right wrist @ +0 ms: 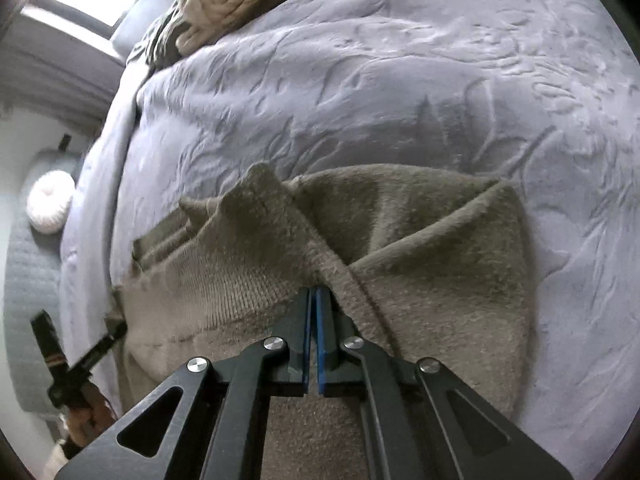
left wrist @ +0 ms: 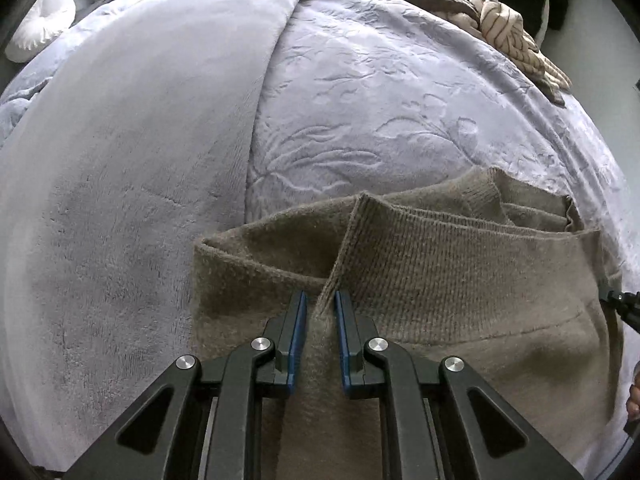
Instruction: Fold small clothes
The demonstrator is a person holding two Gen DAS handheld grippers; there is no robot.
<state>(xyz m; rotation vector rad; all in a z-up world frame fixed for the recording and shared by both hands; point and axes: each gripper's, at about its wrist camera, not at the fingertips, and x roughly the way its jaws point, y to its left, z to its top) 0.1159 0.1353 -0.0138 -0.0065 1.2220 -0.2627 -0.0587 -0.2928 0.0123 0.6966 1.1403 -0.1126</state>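
**Knitwear pinched from both sides on the bed**

Brown knit sweater (left wrist: pixel 440 280) lay part-folded on a pale lilac embossed blanket (left wrist: pixel 380 100), and both grippers had hold of it. The left gripper (left wrist: pixel 321 300) pointed steeply down, its blue-padded fingers (left wrist: pixel 298 344) nearly together with a raised ridge of the knit caught between them; ahead of those fingertips a ribbed flap stood up in a sharp crease, and to their left a folded edge ran across. The right gripper (right wrist: pixel 313 296) was pressed fully together, its pads (right wrist: pixel 322 344) meeting at the tips where a fold of the same sweater (right wrist: pixel 420 280) bunched; whether cloth actually sat between those pads I could not make out. Beyond its fingertips the fabric rose in two peaks, and to their right a fuzzy panel spread flat toward the blanket (right wrist: pixel 400 80).

Far ahead of both sets of fingers, at the blanket's far edge, a heap of brown and cream clothes (left wrist: pixel 480 12) waited. Left of the left fingers a smooth plush cover (left wrist: pixel 140 160) overlapped the blanket, with a round white cushion (left wrist: pixel 40 24) past it.
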